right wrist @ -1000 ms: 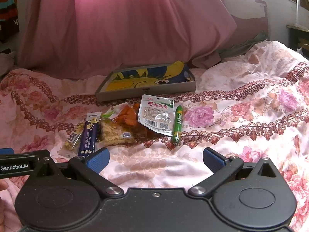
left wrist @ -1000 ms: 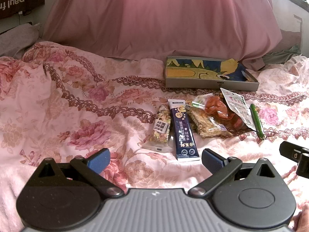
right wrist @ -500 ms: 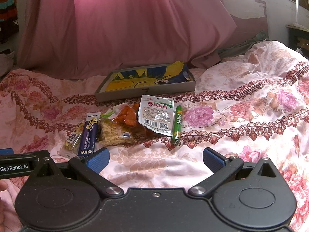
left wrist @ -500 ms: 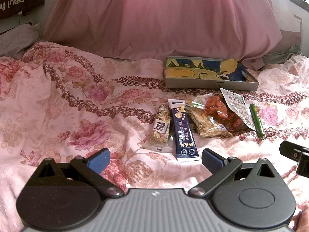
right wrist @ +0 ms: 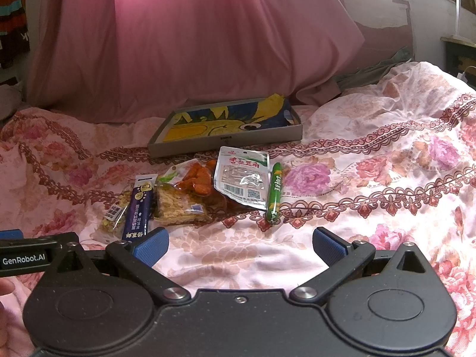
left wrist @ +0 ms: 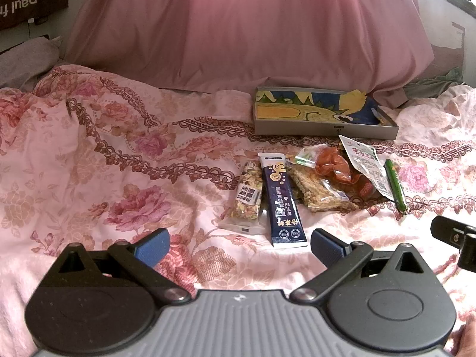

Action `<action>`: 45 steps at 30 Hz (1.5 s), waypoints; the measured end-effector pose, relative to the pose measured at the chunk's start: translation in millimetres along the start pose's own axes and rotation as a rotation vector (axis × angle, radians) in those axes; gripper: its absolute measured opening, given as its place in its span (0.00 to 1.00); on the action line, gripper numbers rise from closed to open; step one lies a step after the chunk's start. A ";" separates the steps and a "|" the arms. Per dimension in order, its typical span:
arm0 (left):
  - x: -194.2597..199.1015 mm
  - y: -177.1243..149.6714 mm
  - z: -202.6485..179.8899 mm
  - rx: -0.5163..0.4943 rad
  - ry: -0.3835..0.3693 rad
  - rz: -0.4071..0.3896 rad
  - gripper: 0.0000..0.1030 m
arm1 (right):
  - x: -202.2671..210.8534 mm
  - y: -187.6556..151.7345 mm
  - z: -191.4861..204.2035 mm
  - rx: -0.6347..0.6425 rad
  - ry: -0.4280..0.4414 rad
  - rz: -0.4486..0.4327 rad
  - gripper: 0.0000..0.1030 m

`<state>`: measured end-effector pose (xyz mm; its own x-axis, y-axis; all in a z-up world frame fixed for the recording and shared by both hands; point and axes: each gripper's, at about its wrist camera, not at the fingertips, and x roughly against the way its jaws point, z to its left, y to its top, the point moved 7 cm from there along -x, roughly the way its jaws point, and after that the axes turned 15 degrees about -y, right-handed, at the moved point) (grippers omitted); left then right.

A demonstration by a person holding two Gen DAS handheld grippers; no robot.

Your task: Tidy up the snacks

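Both grippers, left gripper [left wrist: 239, 245] and right gripper [right wrist: 239, 245], hover with jaws spread wide and empty above the floral bedspread [left wrist: 89, 178]. Ahead of them, apart from the fingers, lies the shallow box [right wrist: 226, 126], with the snack packets [right wrist: 190, 196] just in front and the green stick [right wrist: 274, 196] at their right end.

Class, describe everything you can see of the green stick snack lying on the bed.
The green stick snack is a thin, glossy, sausage-shaped packet with pale lettering along it and crimped ends. It lies flat on the flowered bedspread, pointing roughly away from the cameras, at the right end of the row of snacks. Its left side lies against the white pouch. Neither gripper touches it.
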<state>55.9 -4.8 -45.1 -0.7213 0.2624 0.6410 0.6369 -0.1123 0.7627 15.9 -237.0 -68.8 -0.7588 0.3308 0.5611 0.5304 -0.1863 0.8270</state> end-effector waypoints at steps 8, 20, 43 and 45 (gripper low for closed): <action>-0.2 0.1 -0.3 0.000 0.000 0.000 1.00 | 0.4 -0.1 0.3 -0.002 0.002 -0.001 1.00; -0.1 0.0 0.0 0.000 0.001 0.001 1.00 | 0.3 -0.4 1.3 -0.002 0.006 0.002 1.00; -29.5 7.0 -4.0 0.005 -0.122 0.142 1.00 | -27.6 12.2 -3.3 0.038 0.037 0.116 1.00; -38.3 13.5 -5.5 -0.012 -0.151 0.160 1.00 | -35.9 19.0 -3.8 0.073 0.048 0.131 1.00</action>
<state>90.6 -21.7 -58.9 -0.5614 0.3811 0.7346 0.7364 -0.1748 0.6536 51.7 -255.9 -73.0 -0.6976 0.2630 0.6665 0.6509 -0.1563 0.7429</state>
